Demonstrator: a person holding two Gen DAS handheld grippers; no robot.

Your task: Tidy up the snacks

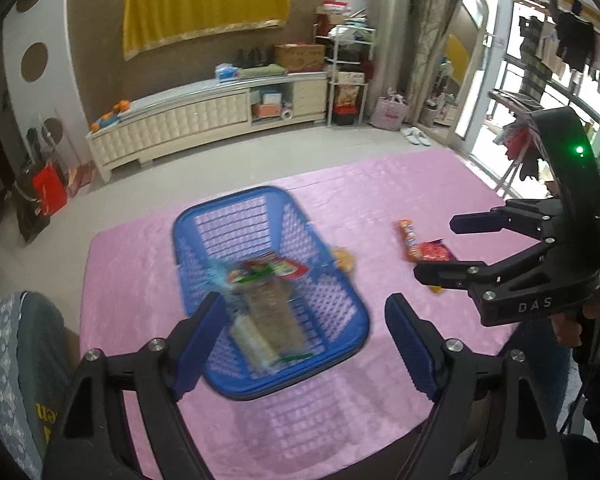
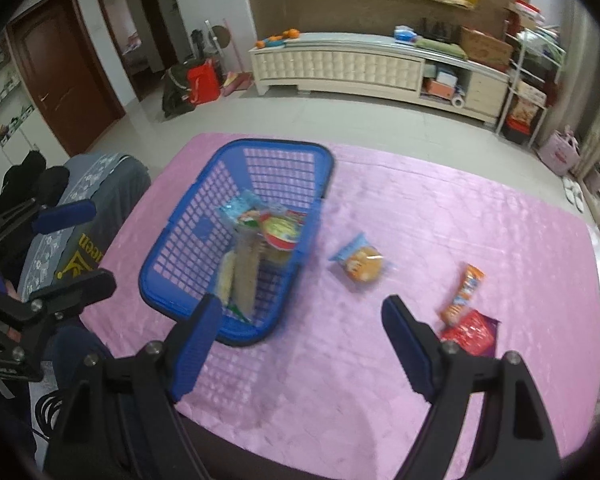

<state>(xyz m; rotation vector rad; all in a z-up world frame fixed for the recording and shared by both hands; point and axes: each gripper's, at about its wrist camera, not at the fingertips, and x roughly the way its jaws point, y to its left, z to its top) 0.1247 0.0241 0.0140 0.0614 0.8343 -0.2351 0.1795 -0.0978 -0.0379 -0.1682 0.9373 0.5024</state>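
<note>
A blue plastic basket (image 1: 228, 224) (image 2: 188, 248) stands on the pink cloth (image 1: 380, 184) (image 2: 460, 208) and holds several snack packets (image 1: 268, 304) (image 2: 256, 248). My left gripper (image 1: 304, 304) (image 2: 98, 244) hovers open over the basket's near end, empty. My right gripper (image 2: 302, 306) (image 1: 438, 246) is open and empty above bare cloth, right of the basket. A round biscuit packet (image 2: 360, 262) (image 1: 344, 258) lies just beside the basket. Farther right lie an orange bar packet (image 2: 462, 294) (image 1: 408, 240) and a red packet (image 2: 470, 334) (image 1: 436, 256), touching each other.
The table's near edge runs just below both grippers. A person's grey patterned garment (image 1: 20, 360) (image 2: 100, 184) is at the table's left side. Beyond the table are tiled floor and a long cream cabinet (image 1: 204, 116) (image 2: 340, 64).
</note>
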